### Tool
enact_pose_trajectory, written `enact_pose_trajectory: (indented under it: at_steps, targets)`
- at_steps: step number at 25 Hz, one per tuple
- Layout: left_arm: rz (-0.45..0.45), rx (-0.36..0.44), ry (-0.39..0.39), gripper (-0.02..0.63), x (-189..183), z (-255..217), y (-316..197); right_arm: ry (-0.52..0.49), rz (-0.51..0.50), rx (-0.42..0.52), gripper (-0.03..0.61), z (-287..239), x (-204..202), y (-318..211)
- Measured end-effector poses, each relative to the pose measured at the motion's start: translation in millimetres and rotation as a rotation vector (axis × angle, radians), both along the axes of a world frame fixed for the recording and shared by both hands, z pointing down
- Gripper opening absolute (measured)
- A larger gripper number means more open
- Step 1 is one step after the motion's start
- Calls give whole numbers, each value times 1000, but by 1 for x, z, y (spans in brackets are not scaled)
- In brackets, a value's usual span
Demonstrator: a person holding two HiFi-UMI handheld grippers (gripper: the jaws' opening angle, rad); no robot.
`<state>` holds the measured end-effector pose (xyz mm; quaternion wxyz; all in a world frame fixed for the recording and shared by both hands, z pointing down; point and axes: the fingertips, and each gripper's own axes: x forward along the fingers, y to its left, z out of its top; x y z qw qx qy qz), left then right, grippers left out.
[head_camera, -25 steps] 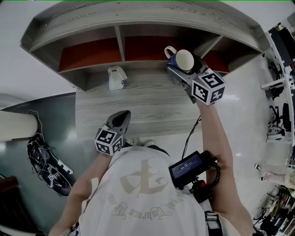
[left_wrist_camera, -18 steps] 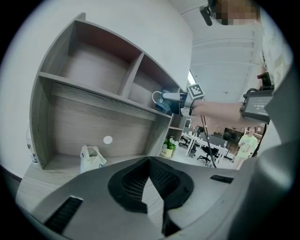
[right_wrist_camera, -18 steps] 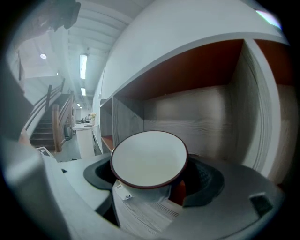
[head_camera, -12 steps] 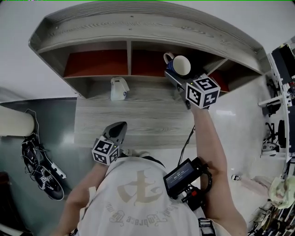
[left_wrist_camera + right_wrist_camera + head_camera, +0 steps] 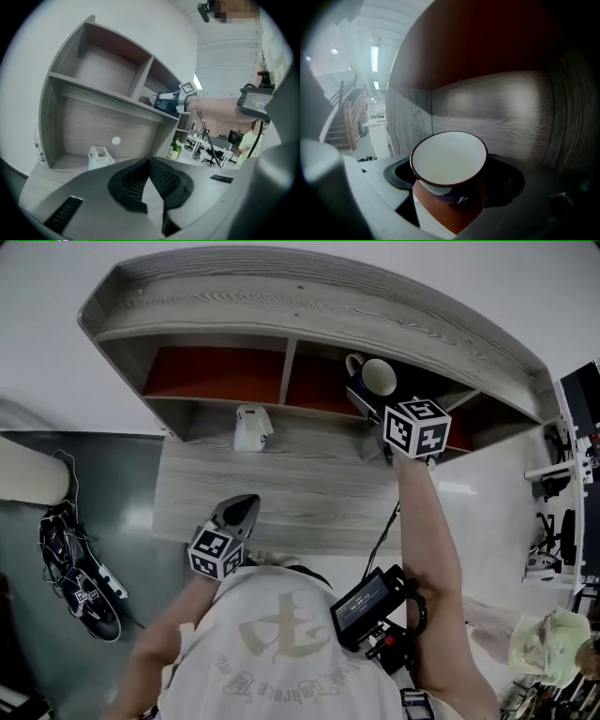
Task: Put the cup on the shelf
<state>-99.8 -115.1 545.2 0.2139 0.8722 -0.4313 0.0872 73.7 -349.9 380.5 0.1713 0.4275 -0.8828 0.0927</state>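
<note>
grey wood-grain shelf (image 5: 309,310), red back panel: white-lined, dark-walled cup (image 5: 379,377), mouth up, clamped in right gripper (image 5: 366,401) inside compartment right of upright divider (image 5: 289,371), board directly beneath; left gripper (image 5: 242,510) jaws together, empty, well apart below.

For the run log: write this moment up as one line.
right gripper: shut on cup | cup: inside shelf middle compartment, not released | left gripper: shut, empty

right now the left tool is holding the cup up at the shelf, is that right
Not quite: it is the right tool that holds the cup up at the shelf. The right gripper view shows the cup between its jaws. The left tool holds nothing.
</note>
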Motion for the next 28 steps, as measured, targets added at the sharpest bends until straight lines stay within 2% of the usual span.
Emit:
enact_pose_trajectory:
  at_steps: [21, 23, 28]
  targets:
    - [-10, -12, -6, 2, -7, 4, -1, -61, 64, 2, 414, 3, -2, -18]
    - [-6, -11, -6, 2, -6, 4, 0, -53, 82, 5, 454, 4, -1, -20]
    - [4, -11, -7, 2, -3, 4, 2, -68, 92, 28, 460, 1, 4, -17]
